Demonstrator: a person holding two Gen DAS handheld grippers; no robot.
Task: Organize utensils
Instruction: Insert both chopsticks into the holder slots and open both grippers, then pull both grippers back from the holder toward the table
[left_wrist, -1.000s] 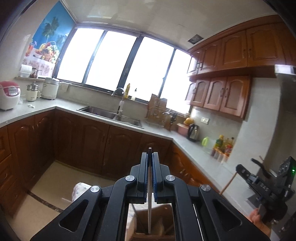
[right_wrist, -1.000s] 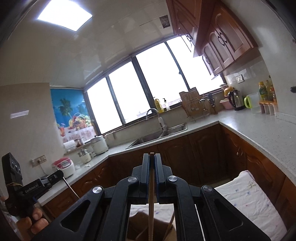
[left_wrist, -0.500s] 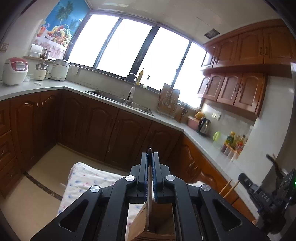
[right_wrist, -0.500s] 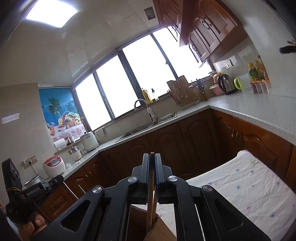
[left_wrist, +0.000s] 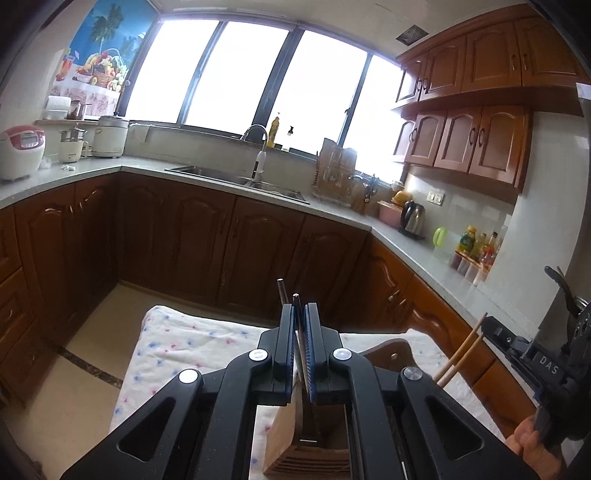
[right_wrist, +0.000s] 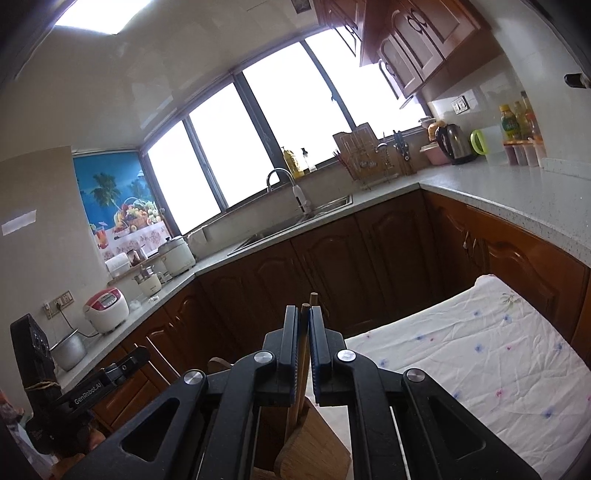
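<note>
The left gripper has its fingers drawn nearly together, leaving only a narrow slot, and in that slot they pinch a pair of dark chopsticks. The two dark tips stick up past the fingertips, slightly splayed, and the shafts run down between the blue pads toward a wooden utensil holder directly beneath the gripper. Whether the lower ends touch the bottom of the holder cannot be told.

The right gripper is in the same posture: its fingers are pressed close on a pair of light wooden chopsticks, whose blunt ends rise just above the fingertips. Below the pads the sticks slant down into the wooden utensil holder, beside one of its slanted wooden dividers.

In the left wrist view the right gripper shows at the right edge, with the wooden chopsticks angled up from below it and the person's hand on its grip. In the right wrist view the left gripper's body appears at the lower left.

The holder stands on a white floral cloth covering a low surface. Around it run dark wooden cabinets under a pale countertop, with a sink below the bright windows and a kettle near the corner.
</note>
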